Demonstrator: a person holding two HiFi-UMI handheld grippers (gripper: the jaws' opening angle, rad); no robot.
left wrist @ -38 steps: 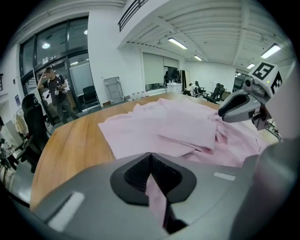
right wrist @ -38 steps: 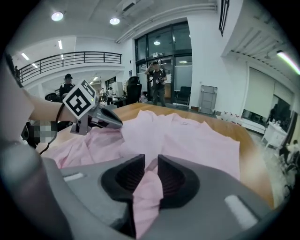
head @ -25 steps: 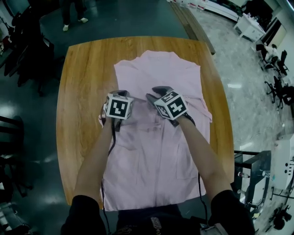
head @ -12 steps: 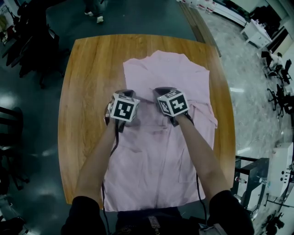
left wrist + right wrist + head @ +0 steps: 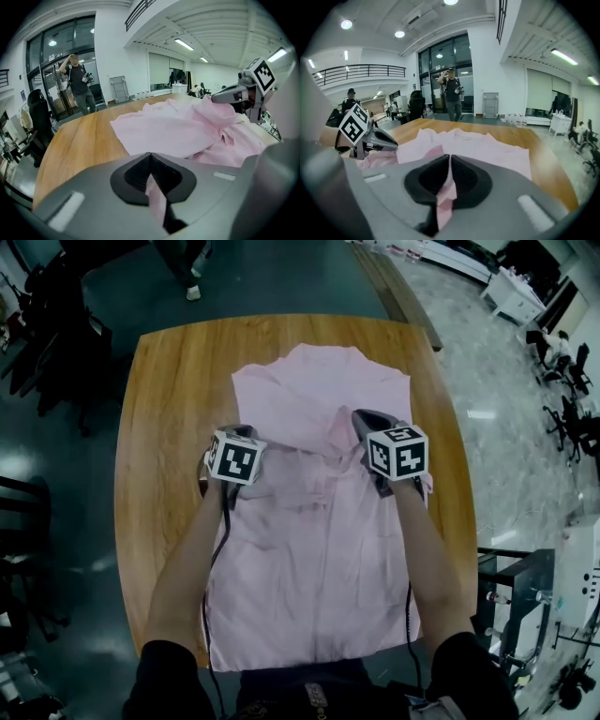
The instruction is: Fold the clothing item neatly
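Observation:
A pink shirt [image 5: 319,540] lies spread on the wooden table [image 5: 169,381], collar at the far end. My left gripper [image 5: 242,433] is at the shirt's left edge, shut on a strip of pink cloth [image 5: 157,199] that shows between its jaws. My right gripper [image 5: 358,416] is over the right half of the shirt. Its jaws have just been closing and are now shut on a fold of the shirt [image 5: 446,190]. The cloth rises in a rumpled ridge [image 5: 330,432] between the two grippers. In the left gripper view the right gripper [image 5: 220,97] holds that raised fold.
A person [image 5: 77,82] stands on the floor beyond the table's far end. Dark chairs [image 5: 56,352] stand to the left. A metal frame [image 5: 516,592] is at the right near the table's front corner. Bare wood borders the shirt on both sides.
My right gripper has moved from the shirt's middle to the right, dragging a fold of pink cloth with it. The left gripper has stayed at the left edge.

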